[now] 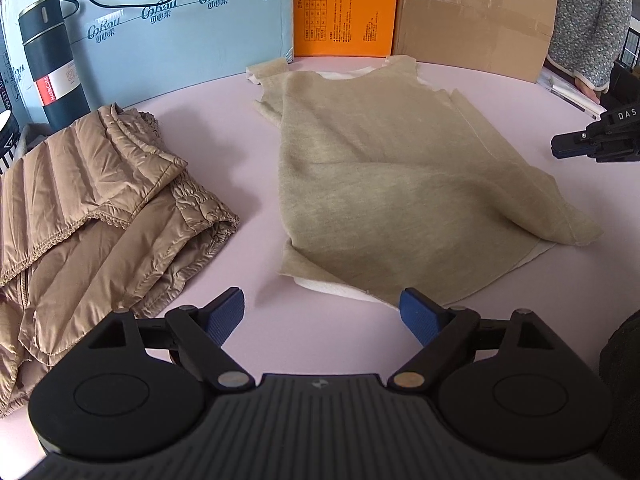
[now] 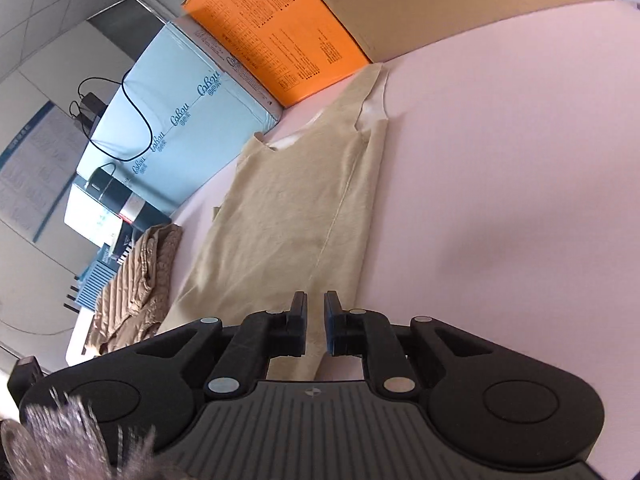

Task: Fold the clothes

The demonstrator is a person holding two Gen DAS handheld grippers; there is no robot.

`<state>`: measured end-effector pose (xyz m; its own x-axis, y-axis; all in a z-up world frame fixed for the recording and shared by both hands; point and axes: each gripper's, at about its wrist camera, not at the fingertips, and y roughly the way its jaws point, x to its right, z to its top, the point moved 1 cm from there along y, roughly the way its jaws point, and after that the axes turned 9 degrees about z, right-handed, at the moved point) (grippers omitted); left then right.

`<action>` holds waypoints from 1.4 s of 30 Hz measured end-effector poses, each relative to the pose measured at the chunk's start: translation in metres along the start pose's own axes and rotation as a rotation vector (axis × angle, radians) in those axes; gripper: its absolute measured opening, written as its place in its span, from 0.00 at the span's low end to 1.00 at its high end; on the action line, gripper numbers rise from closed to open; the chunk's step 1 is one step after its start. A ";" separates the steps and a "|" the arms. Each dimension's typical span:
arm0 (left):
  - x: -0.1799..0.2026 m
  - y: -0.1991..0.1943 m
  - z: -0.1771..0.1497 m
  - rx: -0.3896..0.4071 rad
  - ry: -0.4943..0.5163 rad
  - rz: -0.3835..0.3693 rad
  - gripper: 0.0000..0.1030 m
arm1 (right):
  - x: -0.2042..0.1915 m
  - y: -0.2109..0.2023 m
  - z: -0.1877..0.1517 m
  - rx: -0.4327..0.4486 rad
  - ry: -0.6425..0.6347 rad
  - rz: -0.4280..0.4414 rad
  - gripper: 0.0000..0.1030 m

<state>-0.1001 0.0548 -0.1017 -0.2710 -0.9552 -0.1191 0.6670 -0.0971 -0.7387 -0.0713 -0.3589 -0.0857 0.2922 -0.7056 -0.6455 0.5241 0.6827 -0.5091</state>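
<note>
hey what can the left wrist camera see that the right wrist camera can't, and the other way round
Only the left wrist view shows the open left gripper near the vest's hem, the right gripper from the side, and a person in a grey sweater.

Only the right wrist view shows the right gripper's fingers close together over the vest's edge, plus a black adapter atop the blue box.

Both show the beige vest flat on the pink table, the tan puffer jacket, dark flask, blue box and orange box.
</note>
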 end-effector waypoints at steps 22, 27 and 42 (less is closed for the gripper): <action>0.010 0.001 0.009 -0.120 0.057 0.147 0.82 | -0.044 0.036 -0.048 -0.248 -0.373 0.006 0.33; 0.012 0.003 0.009 -0.134 0.052 0.153 0.82 | -0.040 0.036 -0.046 -0.246 -0.344 0.012 0.29; -0.002 -0.008 0.022 -0.068 -0.008 0.089 0.82 | -0.028 0.007 -0.018 -0.109 -0.170 0.082 0.67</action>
<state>-0.0897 0.0510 -0.0803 -0.2073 -0.9614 -0.1809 0.6390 0.0069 -0.7691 -0.0904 -0.3307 -0.0816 0.4663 -0.6621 -0.5867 0.4062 0.7494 -0.5229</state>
